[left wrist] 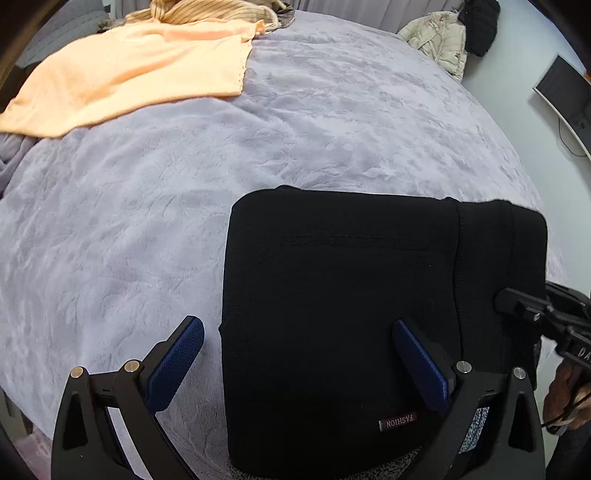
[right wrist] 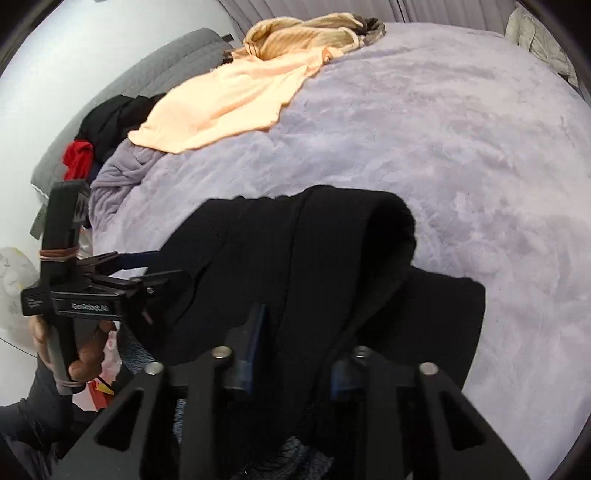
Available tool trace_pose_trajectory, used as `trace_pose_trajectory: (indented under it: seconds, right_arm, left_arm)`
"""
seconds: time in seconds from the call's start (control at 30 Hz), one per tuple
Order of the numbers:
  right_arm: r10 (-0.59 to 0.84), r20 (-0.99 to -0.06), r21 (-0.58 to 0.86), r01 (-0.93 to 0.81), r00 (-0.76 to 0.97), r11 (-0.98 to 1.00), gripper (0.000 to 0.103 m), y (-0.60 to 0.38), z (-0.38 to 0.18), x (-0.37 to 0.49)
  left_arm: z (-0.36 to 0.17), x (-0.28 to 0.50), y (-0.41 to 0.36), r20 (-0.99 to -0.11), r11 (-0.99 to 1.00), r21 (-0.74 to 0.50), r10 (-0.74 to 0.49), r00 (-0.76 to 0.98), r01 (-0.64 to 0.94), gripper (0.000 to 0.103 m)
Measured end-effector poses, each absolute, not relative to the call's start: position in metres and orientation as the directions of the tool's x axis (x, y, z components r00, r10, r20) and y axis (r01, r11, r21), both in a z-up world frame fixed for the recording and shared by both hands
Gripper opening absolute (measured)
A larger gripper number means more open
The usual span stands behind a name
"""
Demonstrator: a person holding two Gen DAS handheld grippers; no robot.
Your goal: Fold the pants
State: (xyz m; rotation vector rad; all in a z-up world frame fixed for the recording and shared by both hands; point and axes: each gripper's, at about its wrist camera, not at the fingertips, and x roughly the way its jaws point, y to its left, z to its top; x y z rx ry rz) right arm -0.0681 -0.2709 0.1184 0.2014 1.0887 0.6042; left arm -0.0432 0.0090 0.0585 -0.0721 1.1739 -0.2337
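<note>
The black pants [left wrist: 340,295] lie folded into a rectangle on the lilac bed cover [left wrist: 147,206], with a red "FASHION" label [left wrist: 398,421] near me. My left gripper [left wrist: 299,332] is open, its blue pads either side of the pants' left part, one pad [left wrist: 173,365] over the cover. My right gripper [right wrist: 295,325] is shut on the black pants [right wrist: 295,258] and holds a folded layer raised above the bed. The right gripper also shows at the right edge of the left wrist view [left wrist: 539,314]. The left gripper shows at the left of the right wrist view [right wrist: 147,266].
A peach garment [left wrist: 140,74] and a striped beige one [left wrist: 214,11] lie at the far side of the bed. A beige jacket [left wrist: 439,37] and a dark screen [left wrist: 565,92] stand beyond the bed's right. Black and red clothes [right wrist: 96,140] pile at the left.
</note>
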Motion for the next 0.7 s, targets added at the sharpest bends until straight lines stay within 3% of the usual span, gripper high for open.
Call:
trace_pose_trajectory:
  seconds: [0.2,0.33,0.43,0.5,0.57,0.63,0.7]
  right_arm:
    - [0.537,-0.731,0.41,-0.357,0.422,0.839,0.018,-0.295,0.155,-0.09]
    - [0.512,-0.757,0.444,-0.255,0.406,0.859,0.019,-0.329,0.129,-0.083]
    - [0.456,-0.812,0.424,-0.169,0.365,0.89,0.043,-0.336,0.093,-0.067]
    - [0.469,-0.801,0.445,-0.154,0.373,0.882,0.052,-0.339,0.094,-0.067]
    - [0.397,-0.814,0.377,-0.136,0.424,0.916,0.075,-0.342,0.109,-0.073]
    - [0.222,-0.804,0.188,-0.117,0.552,0.975,0.081,-0.338,0.135,-0.086]
    - [0.144,-0.749,0.047,-0.164,0.646,0.985,0.081,-0.324,0.16,-0.095]
  left_arm:
    - [0.092,-0.058,-0.025,-0.881,0.943,-0.16,-0.27,0.39,0.291,0.102]
    - [0.077,-0.052,-0.047,-0.896,0.937,-0.144,-0.26,0.359,0.319,0.102]
    - [0.053,-0.044,-0.055,-0.916,0.948,-0.101,-0.207,0.344,0.302,0.103]
    - [0.056,-0.044,-0.05,-0.912,0.949,-0.123,-0.223,0.344,0.29,0.103]
    - [0.068,-0.045,-0.04,-0.904,0.952,-0.145,-0.238,0.355,0.27,0.102]
    - [0.081,-0.044,-0.032,-0.885,0.954,-0.15,-0.247,0.394,0.26,0.102]
    - [0.089,-0.035,-0.031,-0.873,0.962,-0.127,-0.224,0.434,0.241,0.102]
